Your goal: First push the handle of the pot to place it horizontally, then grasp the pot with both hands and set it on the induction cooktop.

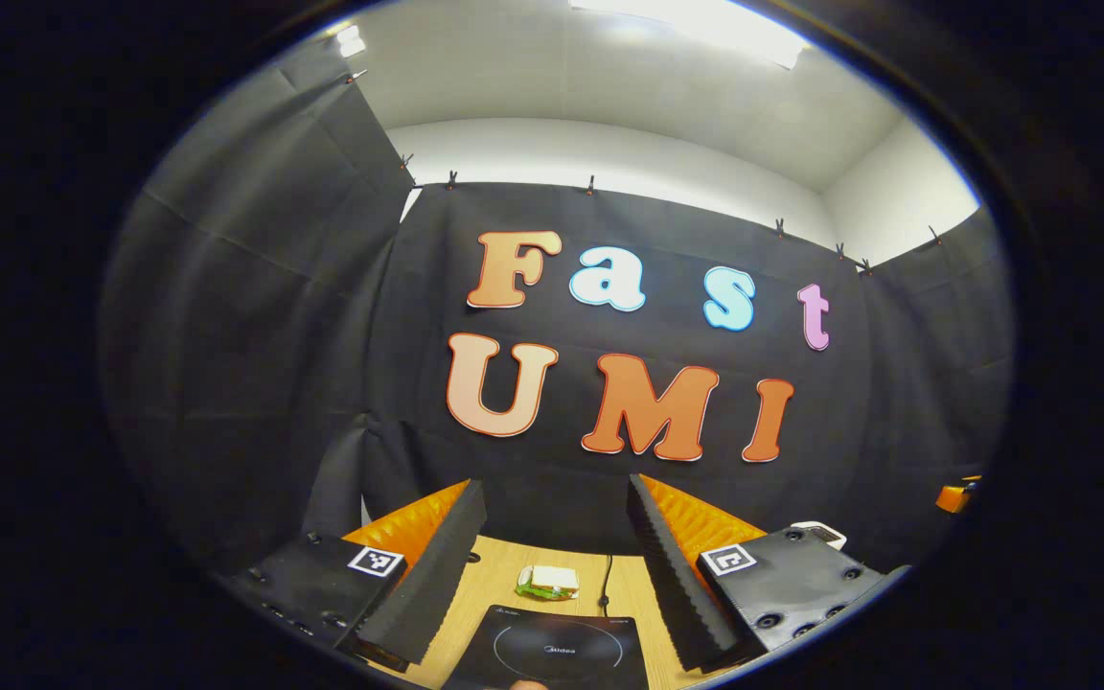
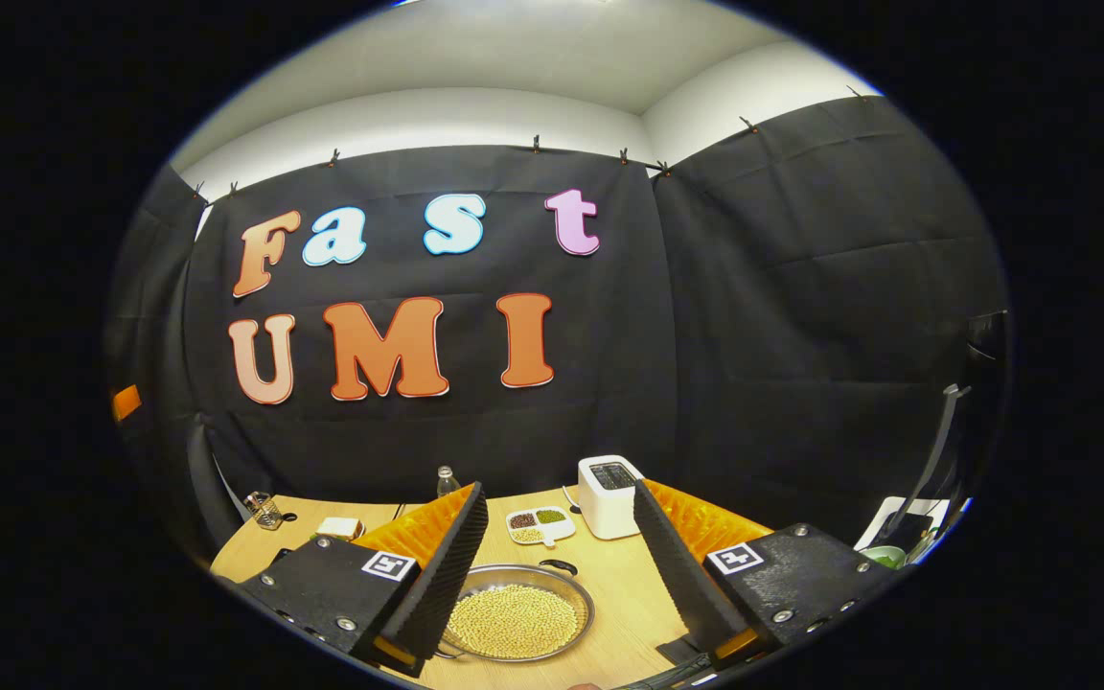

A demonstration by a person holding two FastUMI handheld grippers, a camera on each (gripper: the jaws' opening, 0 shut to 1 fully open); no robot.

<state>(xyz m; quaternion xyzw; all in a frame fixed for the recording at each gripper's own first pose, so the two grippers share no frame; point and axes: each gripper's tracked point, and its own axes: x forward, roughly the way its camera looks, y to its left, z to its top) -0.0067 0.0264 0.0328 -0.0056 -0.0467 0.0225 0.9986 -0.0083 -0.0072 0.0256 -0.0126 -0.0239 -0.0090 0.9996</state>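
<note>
The pot [image 2: 519, 613], a shallow metal pan full of small yellow beans, sits on the wooden desk [image 2: 619, 585] right below the right gripper [image 2: 557, 565], between its two spread fingers as that camera sees it. A small dark handle [image 2: 558, 566] shows at its far rim, pointing away towards the back of the desk; I cannot tell whether that counts as horizontal yet. Nothing grips the pot: the right gripper's fingers stand wide apart above it, holding nothing.

The induction cooktop [image 1: 552, 652] lies under the left gripper [image 1: 552, 556], whose fingers are likewise spread and empty. Its glass is bare, so I judge the task to be at the very start: the handle push, the two-handed grasp and the carry across are all left to do.

For room, the desk looks fairly open around the pot. Beyond it stand a white toaster [image 2: 611, 495] and a divided dish of beans [image 2: 540, 523], near but apart from the rim; a bottle [image 2: 448, 479], a jar [image 2: 264, 509] and a small wrapped item [image 2: 339, 527] keep to the far left. Behind the cooktop lie a wrapped sandwich [image 1: 547, 581] and a cord [image 1: 605, 585], close to its back edge, so the pot should come down without overshooting that way
</note>
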